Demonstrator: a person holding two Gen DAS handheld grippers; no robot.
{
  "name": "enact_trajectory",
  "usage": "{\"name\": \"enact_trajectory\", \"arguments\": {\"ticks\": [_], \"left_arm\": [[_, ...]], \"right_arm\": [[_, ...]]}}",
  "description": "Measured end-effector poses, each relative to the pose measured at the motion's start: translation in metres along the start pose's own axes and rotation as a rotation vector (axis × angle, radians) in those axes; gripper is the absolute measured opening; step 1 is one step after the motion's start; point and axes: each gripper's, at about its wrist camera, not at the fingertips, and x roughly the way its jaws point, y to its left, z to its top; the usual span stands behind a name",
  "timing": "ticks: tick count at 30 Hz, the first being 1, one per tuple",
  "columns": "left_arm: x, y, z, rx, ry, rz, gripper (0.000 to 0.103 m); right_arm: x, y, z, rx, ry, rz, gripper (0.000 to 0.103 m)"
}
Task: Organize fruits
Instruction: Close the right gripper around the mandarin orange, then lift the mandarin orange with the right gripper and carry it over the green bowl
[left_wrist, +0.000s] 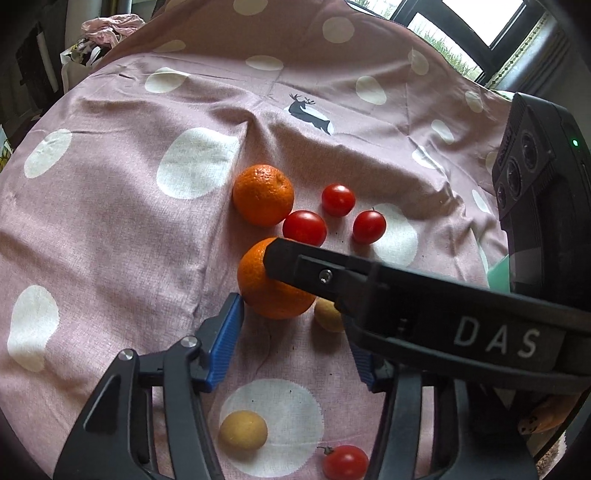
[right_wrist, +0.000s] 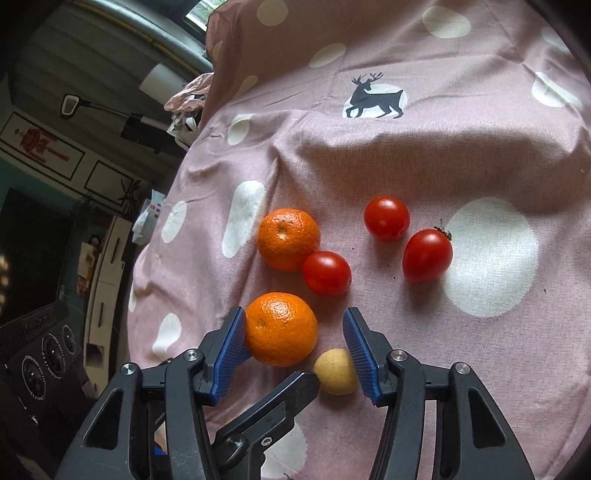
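Observation:
Fruits lie on a pink dotted cloth (left_wrist: 110, 229). Two oranges: a far one (left_wrist: 263, 194) (right_wrist: 288, 239) and a near one (left_wrist: 271, 282) (right_wrist: 280, 328). Three red tomatoes (left_wrist: 304, 228) (right_wrist: 326, 273) lie beyond them, a fourth (left_wrist: 345, 461) lies close by. A small yellow fruit (left_wrist: 327, 315) (right_wrist: 337, 371) lies by the near orange, another (left_wrist: 242, 430) nearer. My left gripper (left_wrist: 295, 332) is open, its right finger hidden behind the right gripper's body. My right gripper (right_wrist: 295, 332) is open around the near orange and the yellow fruit, its left pad (right_wrist: 231, 347) touching the orange.
The cloth carries a deer print (left_wrist: 310, 114) (right_wrist: 375, 98) farther back. The cloth's edge drops off at the left in the right wrist view, with room furniture (right_wrist: 103, 258) beyond. A window (left_wrist: 461, 22) is behind the table.

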Motion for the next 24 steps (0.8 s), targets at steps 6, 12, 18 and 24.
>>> {"name": "enact_trajectory", "arguments": {"ticks": [6, 12, 18, 24], "left_arm": [[0.0, 0.007, 0.0, -0.023, -0.014, 0.015, 0.044], [-0.001, 0.005, -0.001, -0.014, -0.02, 0.019, 0.044], [-0.013, 0.002, -0.003, -0.005, -0.053, 0.018, 0.044], [-0.027, -0.008, -0.006, 0.032, -0.101, 0.008, 0.044]], "right_arm": [[0.006, 0.001, -0.002, 0.002, 0.02, 0.056, 0.047], [0.005, 0.003, -0.004, -0.006, 0.007, 0.052, 0.047], [-0.006, 0.012, -0.009, -0.036, -0.021, 0.041, 0.047], [-0.022, 0.02, -0.014, -0.061, -0.066, 0.034, 0.047]]}}
